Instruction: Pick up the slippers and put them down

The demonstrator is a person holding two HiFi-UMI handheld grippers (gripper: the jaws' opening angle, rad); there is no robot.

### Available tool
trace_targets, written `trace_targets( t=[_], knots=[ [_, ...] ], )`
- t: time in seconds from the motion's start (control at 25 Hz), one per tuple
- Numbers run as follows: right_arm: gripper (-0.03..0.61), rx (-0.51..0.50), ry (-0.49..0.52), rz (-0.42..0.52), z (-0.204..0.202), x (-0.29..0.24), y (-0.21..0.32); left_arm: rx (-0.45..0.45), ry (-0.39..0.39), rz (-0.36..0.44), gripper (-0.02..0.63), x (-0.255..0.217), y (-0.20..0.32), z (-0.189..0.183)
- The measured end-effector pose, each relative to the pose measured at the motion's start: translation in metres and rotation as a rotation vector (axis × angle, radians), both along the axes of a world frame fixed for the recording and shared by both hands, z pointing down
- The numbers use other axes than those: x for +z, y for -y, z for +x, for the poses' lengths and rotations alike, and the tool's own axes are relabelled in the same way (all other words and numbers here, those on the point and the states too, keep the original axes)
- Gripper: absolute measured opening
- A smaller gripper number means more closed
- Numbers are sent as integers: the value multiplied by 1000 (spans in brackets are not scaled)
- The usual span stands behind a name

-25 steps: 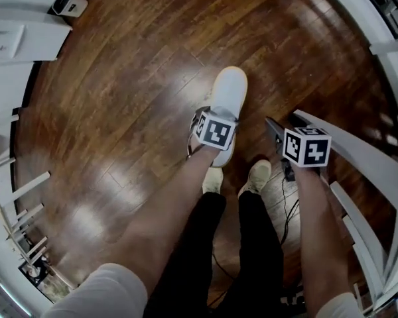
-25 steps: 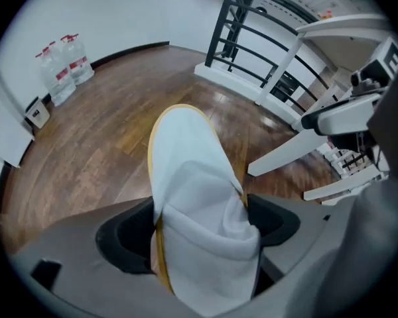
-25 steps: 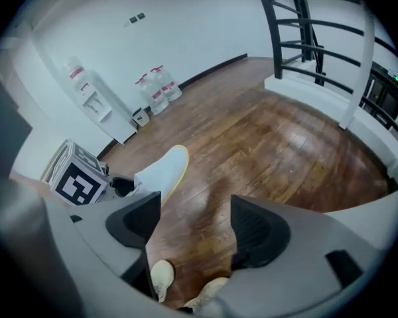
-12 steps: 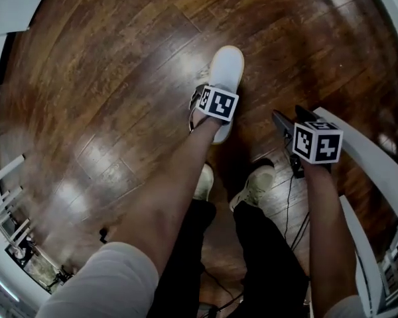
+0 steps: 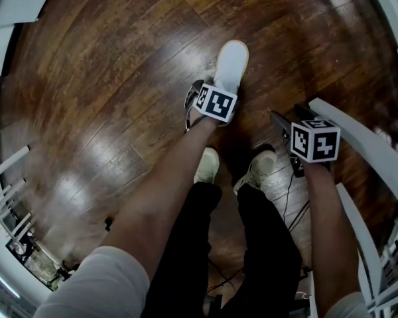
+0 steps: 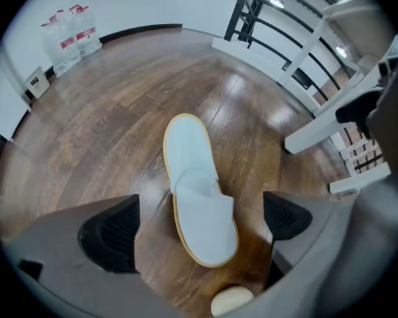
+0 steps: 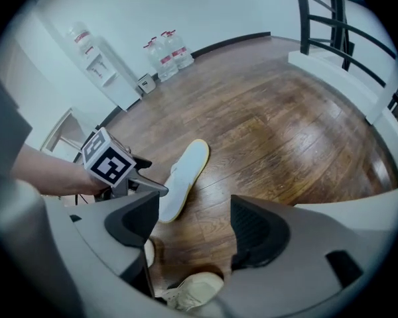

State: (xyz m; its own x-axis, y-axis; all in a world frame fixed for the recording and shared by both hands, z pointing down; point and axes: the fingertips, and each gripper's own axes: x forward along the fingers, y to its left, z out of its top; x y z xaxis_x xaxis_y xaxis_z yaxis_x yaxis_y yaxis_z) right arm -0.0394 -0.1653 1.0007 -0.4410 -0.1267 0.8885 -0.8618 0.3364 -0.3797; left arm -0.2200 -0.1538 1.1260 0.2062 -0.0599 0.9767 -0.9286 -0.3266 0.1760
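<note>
So our left gripper (image 6: 199, 225) has come down low and its jaws are swinging open. The white fabric slipper with the yellowish sole (image 6: 198, 194) we were carrying now lies between them mid-floor on the dark wooden floor (image 5: 106, 78), probably flat, with the pads off it. That one's put down. Our right gripper (image 7: 189, 234) is spread, with nothing in it.
</note>
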Motion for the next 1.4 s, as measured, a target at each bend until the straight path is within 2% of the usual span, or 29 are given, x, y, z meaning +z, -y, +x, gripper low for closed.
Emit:
trace_targets(
  t=[0.12,0.2,0.32,0.44,0.56,0.72,0.84,0.96,1.12,1.2,1.4],
  knots=[
    [362,-2,-22,0,-6,-63,-22,58,17,-76,582,-75,-44,-21],
    [362,-5,-39,4,-7,-118,-35,93,2,-93,589,-135,-63,-28],
    [362,0,-52,13,-5,-222,-67,130,-27,-69,588,-246,-91,-35],
    [362,48,-46,42,5,-349,-115,149,-64,-34,586,-375,-123,-36],
    [362,159,-48,127,38,-470,-145,210,-109,34,586,-499,-123,-16],
    [360,329,-86,285,95,-606,-178,341,-211,180,586,-642,-100,38],
    [360,412,-94,348,136,-685,-242,434,-272,284,586,-736,-130,80],
    [359,514,-125,399,183,-735,-322,513,-306,348,584,-802,-179,123],
    [359,689,-158,483,245,-783,-420,490,-383,377,584,-862,-239,183],
    [359,753,-160,508,272,-800,-463,497,-418,387,584,-883,-268,219],
    [359,851,-144,544,317,-817,-537,610,-455,396,577,-911,-336,294]
  ],
)
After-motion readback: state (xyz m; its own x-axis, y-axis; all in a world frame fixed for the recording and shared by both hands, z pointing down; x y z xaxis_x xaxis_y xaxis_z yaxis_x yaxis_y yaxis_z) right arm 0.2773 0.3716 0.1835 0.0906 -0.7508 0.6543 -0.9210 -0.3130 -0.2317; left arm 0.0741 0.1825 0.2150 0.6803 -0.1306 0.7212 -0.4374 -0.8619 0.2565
